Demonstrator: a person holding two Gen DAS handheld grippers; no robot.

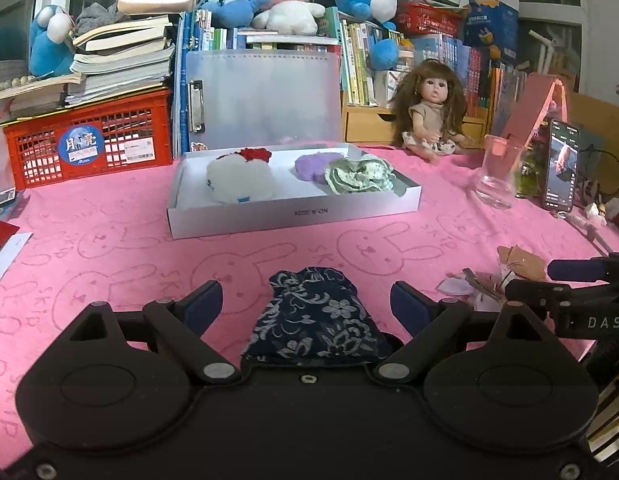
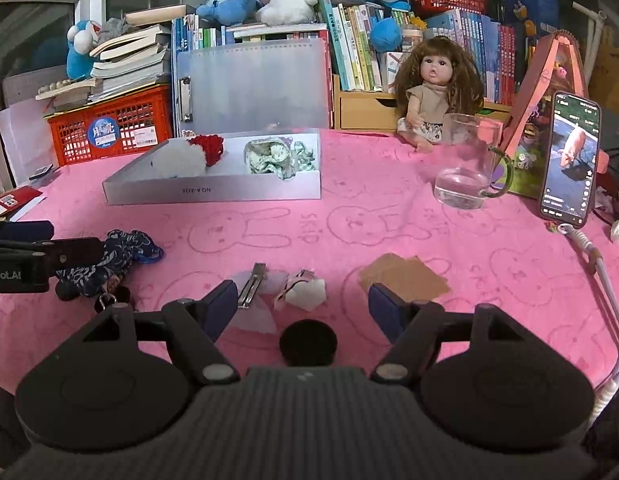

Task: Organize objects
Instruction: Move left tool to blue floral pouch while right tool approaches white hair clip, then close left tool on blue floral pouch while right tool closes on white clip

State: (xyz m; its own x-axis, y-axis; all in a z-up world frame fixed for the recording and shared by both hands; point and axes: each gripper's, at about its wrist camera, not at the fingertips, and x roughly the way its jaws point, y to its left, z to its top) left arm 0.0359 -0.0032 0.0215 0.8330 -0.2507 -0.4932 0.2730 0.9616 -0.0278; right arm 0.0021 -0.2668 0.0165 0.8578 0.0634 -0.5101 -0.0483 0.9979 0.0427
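Observation:
A dark blue floral cloth pouch (image 1: 315, 316) lies on the pink cloth between the open fingers of my left gripper (image 1: 305, 304); it also shows in the right wrist view (image 2: 109, 256). My right gripper (image 2: 301, 300) is open and empty above a silver hair clip (image 2: 251, 284), a small white-pink clip (image 2: 303, 290) and a black round object (image 2: 308, 342). A brown patch (image 2: 403, 276) lies to the right. A shallow white box (image 1: 293, 214) holds a white fluffy item (image 1: 239, 180), a purple one (image 1: 313, 164) and a green scrunchie (image 1: 359, 176).
A glass mug (image 2: 467, 164), a propped phone (image 2: 571, 164) and a doll (image 2: 433, 88) stand at the right. A red crate (image 1: 89, 144) with books, a clear folder (image 1: 261, 96) and plush toys line the back. A white cable (image 2: 605, 280) runs along the right edge.

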